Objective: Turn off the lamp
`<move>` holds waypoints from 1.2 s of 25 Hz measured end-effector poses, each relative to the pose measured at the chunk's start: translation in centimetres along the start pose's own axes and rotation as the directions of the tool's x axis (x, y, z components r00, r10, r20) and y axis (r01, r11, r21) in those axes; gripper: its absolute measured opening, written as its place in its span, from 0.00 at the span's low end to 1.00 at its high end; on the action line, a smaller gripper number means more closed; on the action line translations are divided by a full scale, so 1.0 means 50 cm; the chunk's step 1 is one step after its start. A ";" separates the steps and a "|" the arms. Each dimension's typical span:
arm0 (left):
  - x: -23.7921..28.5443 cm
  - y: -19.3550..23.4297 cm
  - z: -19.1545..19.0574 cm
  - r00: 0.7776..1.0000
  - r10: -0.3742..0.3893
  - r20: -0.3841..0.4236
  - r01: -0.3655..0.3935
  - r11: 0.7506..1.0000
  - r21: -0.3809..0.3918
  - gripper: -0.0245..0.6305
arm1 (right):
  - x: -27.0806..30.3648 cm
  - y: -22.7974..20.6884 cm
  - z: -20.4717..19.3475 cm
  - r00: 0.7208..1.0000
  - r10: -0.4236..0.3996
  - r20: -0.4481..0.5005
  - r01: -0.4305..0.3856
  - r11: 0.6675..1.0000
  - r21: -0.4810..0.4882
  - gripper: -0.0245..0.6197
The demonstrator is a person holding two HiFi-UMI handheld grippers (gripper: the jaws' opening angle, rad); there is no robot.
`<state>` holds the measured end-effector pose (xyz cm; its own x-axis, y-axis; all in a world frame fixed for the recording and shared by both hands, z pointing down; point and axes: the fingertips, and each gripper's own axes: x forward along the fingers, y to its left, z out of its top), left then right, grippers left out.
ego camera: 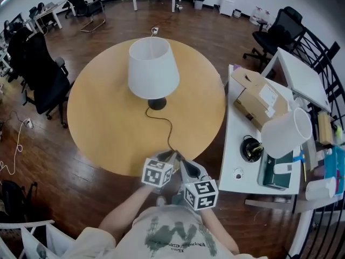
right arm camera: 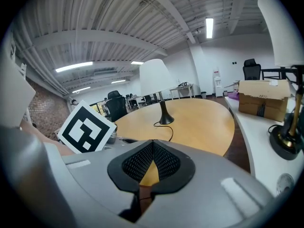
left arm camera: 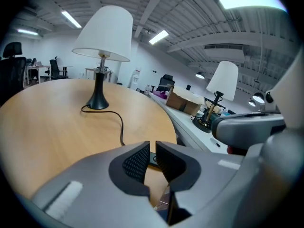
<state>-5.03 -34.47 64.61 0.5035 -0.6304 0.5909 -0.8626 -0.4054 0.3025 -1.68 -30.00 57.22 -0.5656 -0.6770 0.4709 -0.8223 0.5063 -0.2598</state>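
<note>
Plainly, the job turns on the cord [ego camera: 168, 127], not the lamp [ego camera: 153, 69] itself. The lamp stands upright near the middle of the round desk [ego camera: 99, 117], well away from both tools. Its cord snakes from the base straight back towards the person and reaches the near edge just where the two tools meet. The cord therefore runs roughly along the line both tools point, with the lamp ahead and a little to the left.

The left hand-held gripper [left arm camera: 152, 154] is the one on the cord. Its jaws have only a narrow slit between them, and a small dark piece, the switch [left arm camera: 153, 158] by my reading, sits in that slit at the tips. The pads look to be pressing on it from both sides. The cord curves in from the lamp base and disappears behind the left jaw, which fits that reading. How the switch lies, along the cord or across it, is too hidden to tell.

The right hand-held gripper [right arm camera: 152, 144] sits just beside the left one, on its right and slightly nearer the person. Its tips are together, and only bare desk shows through the gap below them, so it holds nothing.

Whether the bulb is lit I cannot tell, as the shade looks plain white in every view. My judgement is that the squeeze on the switch is the step in hand. The risk is that the small piece twists or slips out sideways between the pads.
</note>
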 end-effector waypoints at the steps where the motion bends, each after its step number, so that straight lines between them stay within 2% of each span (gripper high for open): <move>1: -0.015 -0.001 0.003 1.000 0.002 0.014 -0.002 1.000 -0.002 0.10 | -0.001 0.007 0.003 1.000 0.000 0.005 0.000 1.000 -0.007 0.04; 8: -0.145 -0.016 0.012 0.991 0.000 0.136 0.008 0.998 -0.056 0.06 | -0.032 0.087 0.019 0.999 0.007 0.047 -0.004 0.998 -0.059 0.04; 14: -0.254 -0.023 0.016 0.966 0.048 0.254 -0.020 0.994 -0.109 0.06 | -0.061 0.164 0.049 0.994 0.054 0.094 -0.045 0.994 -0.096 0.04; 20: -0.359 -0.029 0.036 0.921 0.129 0.367 -0.082 0.986 -0.143 0.04 | -0.088 0.227 0.067 0.985 0.123 0.121 -0.106 0.985 -0.133 0.04; 25: -0.425 -0.051 0.035 0.885 0.197 0.421 -0.130 0.975 -0.182 0.04 | -0.119 0.265 0.074 0.974 0.179 0.141 -0.155 0.974 -0.162 0.04; 30: -0.475 -0.108 0.031 0.848 0.237 0.474 -0.166 0.968 -0.188 0.04 | -0.182 0.284 0.069 0.961 0.224 0.161 -0.190 0.961 -0.202 0.04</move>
<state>-12.25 -18.35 47.80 0.2456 -0.9445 0.2181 -0.9278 -0.1639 0.3352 -8.46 -18.51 46.34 -0.7382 -0.6231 0.2586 -0.6696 0.7232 -0.1692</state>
